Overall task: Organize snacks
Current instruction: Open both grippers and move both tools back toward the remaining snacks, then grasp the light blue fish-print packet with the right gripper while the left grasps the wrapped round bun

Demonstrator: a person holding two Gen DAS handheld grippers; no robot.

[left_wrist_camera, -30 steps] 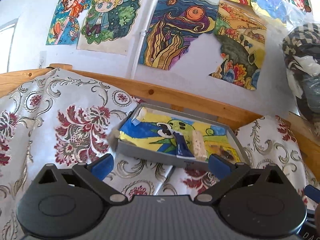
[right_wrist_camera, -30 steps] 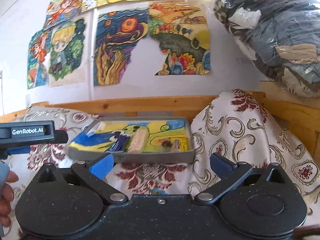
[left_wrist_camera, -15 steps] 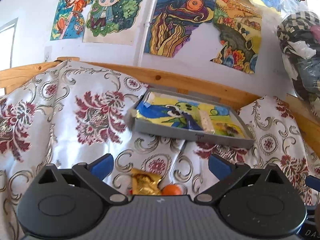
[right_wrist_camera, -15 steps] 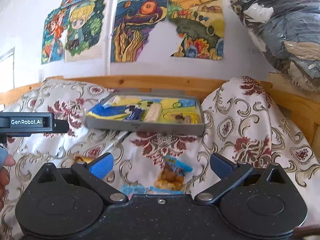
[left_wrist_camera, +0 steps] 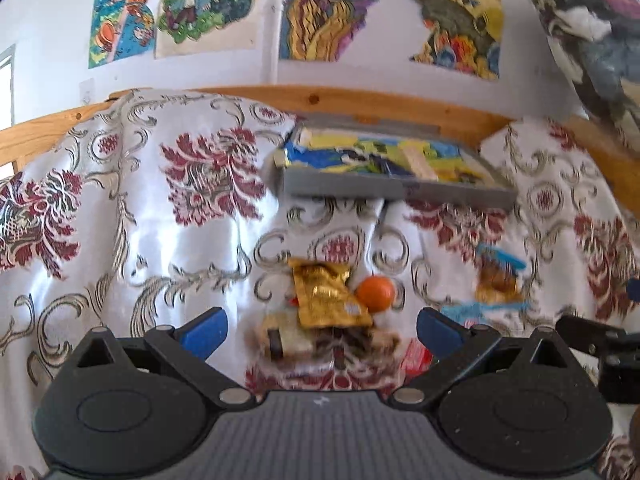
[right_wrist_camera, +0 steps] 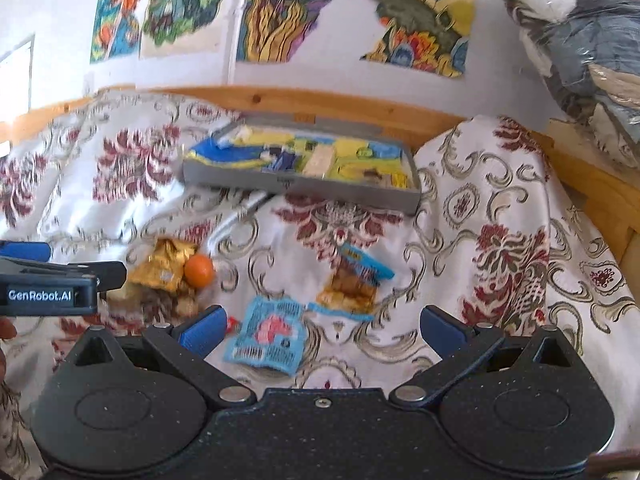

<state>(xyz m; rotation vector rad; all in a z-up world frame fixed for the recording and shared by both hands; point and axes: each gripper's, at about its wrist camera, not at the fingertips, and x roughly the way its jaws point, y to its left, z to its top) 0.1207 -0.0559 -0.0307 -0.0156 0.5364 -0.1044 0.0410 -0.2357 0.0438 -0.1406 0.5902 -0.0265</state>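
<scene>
Snacks lie loose on a floral cloth. In the left wrist view, a gold packet (left_wrist_camera: 326, 296) and an orange ball (left_wrist_camera: 375, 293) sit just ahead of my open left gripper (left_wrist_camera: 322, 330), with a clear-wrapped snack (left_wrist_camera: 292, 344) between its blue fingertips. My right gripper (right_wrist_camera: 320, 330) is open too. A light blue packet (right_wrist_camera: 267, 336) lies between its fingertips, and a blue-and-gold biscuit packet (right_wrist_camera: 354, 280) lies just beyond. A grey tray (right_wrist_camera: 296, 187) with a colourful liner stands farther back, holding a dark blue bar (right_wrist_camera: 282, 160) and a pale bar (right_wrist_camera: 318, 159).
A wooden rail (left_wrist_camera: 360, 100) runs behind the tray under a wall of drawings. A plastic-wrapped bundle of clothes (right_wrist_camera: 580, 40) sits at the upper right. The left gripper's body (right_wrist_camera: 48, 292) shows at the left of the right wrist view, with a person's hand under it.
Both views have tipped downward and drawn back: the tray has slid up the frames, and the loose snacks on the cloth have come into sight between the fingertips. Both grippers stay open.
</scene>
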